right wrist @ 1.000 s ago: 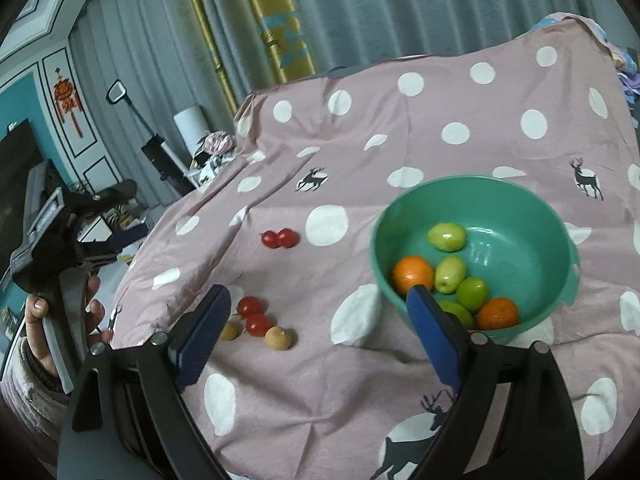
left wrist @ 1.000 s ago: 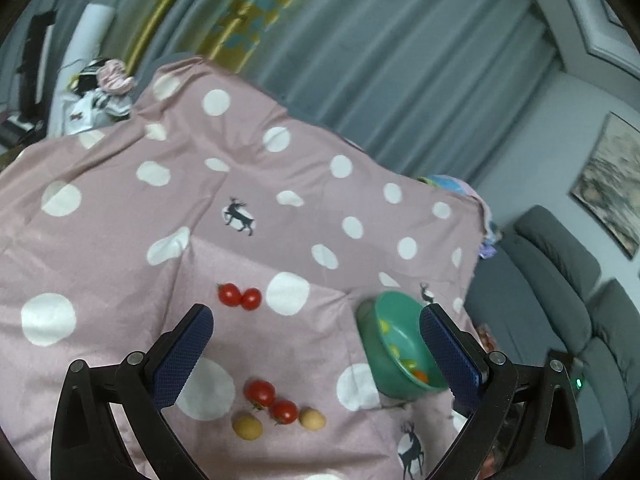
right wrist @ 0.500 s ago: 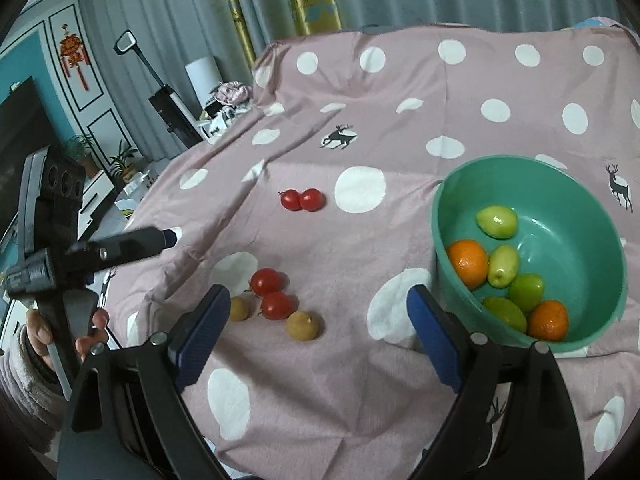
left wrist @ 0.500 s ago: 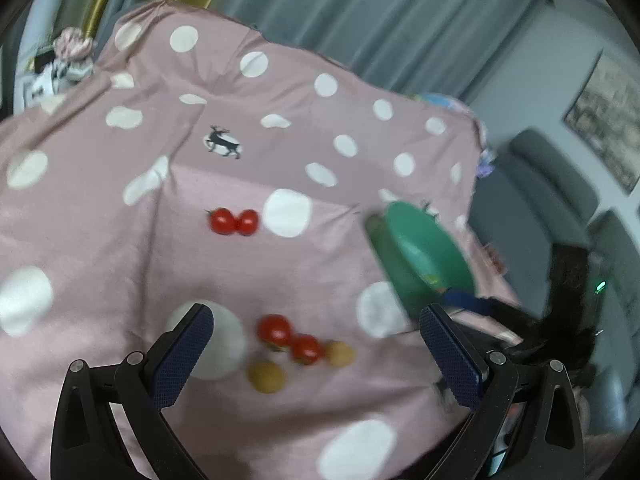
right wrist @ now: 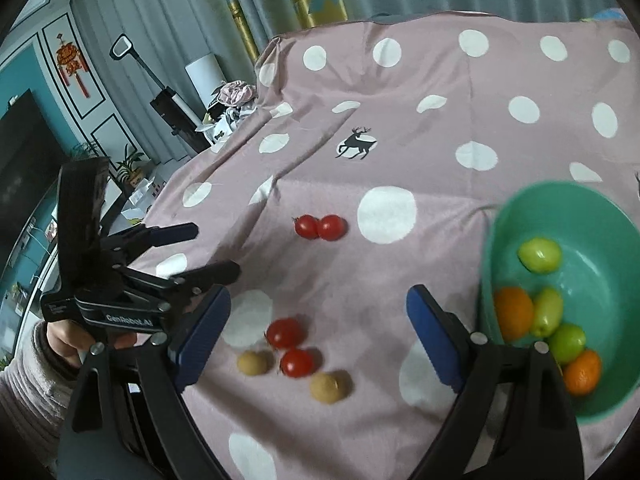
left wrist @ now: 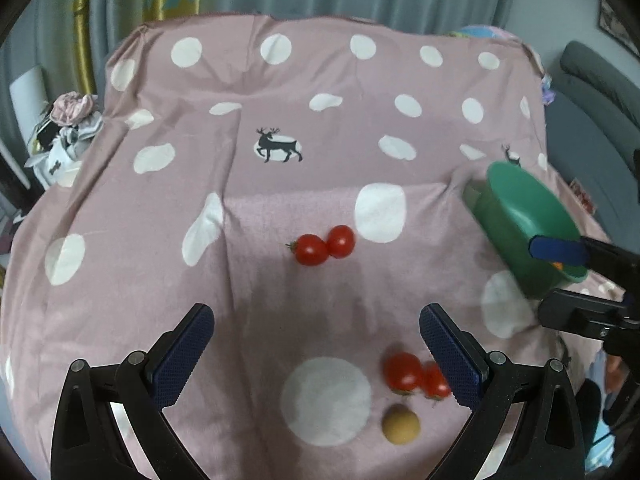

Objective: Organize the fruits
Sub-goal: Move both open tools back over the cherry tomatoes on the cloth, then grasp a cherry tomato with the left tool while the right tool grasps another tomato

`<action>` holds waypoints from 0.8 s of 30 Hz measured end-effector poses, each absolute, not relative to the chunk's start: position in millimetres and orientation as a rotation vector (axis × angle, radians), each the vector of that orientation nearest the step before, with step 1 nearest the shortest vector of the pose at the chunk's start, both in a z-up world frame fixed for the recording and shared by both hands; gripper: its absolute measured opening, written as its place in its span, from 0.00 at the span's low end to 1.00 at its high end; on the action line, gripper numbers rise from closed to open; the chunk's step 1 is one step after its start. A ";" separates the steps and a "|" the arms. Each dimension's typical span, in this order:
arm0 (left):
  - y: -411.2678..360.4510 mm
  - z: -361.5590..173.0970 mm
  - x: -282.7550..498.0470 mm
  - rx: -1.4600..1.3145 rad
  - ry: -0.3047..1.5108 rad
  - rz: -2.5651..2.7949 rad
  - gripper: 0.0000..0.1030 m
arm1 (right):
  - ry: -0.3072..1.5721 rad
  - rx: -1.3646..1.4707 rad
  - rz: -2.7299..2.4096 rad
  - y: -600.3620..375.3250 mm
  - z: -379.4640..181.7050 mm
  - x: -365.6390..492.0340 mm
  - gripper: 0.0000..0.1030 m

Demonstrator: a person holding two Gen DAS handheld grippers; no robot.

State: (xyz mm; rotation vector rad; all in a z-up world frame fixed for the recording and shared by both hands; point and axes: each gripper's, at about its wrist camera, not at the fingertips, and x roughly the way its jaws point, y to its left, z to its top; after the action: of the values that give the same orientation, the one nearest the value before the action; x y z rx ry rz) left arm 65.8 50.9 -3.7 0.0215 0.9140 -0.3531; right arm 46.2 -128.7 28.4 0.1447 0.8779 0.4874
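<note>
Left gripper [left wrist: 316,354] is held wide open over the cloth [left wrist: 280,184], nothing gripped. Since a second ago it's been swung toward the far tomato pair [left wrist: 324,245]. Right gripper [right wrist: 318,334] is spread too, empty, framing loose tomatoes [right wrist: 285,333]. Oranges and green fruits are piled in the green bowl [right wrist: 600,208], far right.

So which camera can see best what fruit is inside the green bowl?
The right wrist view. It looks down into the green bowl, showing two oranges and four green fruits. The left wrist view sees the bowl mostly from the side, showing only an orange speck behind the right gripper's finger.
</note>
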 end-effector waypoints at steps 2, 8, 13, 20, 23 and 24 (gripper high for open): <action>46.0 -7.0 73.1 0.087 0.915 -0.331 0.99 | 0.885 0.155 0.489 -124.5 26.1 53.3 0.86; 40.2 -13.8 94.9 0.165 0.919 -0.333 0.99 | 0.951 0.182 0.495 -105.7 11.2 83.5 0.73; 38.9 -23.9 113.0 0.175 0.942 -0.339 0.99 | 1.007 0.201 0.504 -89.5 -3.9 119.7 0.61; 26.1 -31.9 129.3 0.240 0.942 -0.357 0.90 | 1.087 0.267 0.493 -81.1 -29.6 159.5 0.47; 23.0 -37.7 136.9 0.254 0.962 -0.348 0.81 | 1.110 0.311 0.496 -80.4 -37.3 168.3 0.47; 22.8 -38.9 139.1 0.249 0.966 -0.347 0.81 | 1.120 0.336 0.501 -81.3 -40.5 170.8 0.47</action>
State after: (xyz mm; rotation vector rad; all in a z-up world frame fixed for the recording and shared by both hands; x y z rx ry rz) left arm 139.1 22.8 -38.9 0.2491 0.9659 -0.3468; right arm 170.8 -81.3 -40.5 0.3362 1.1201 0.5007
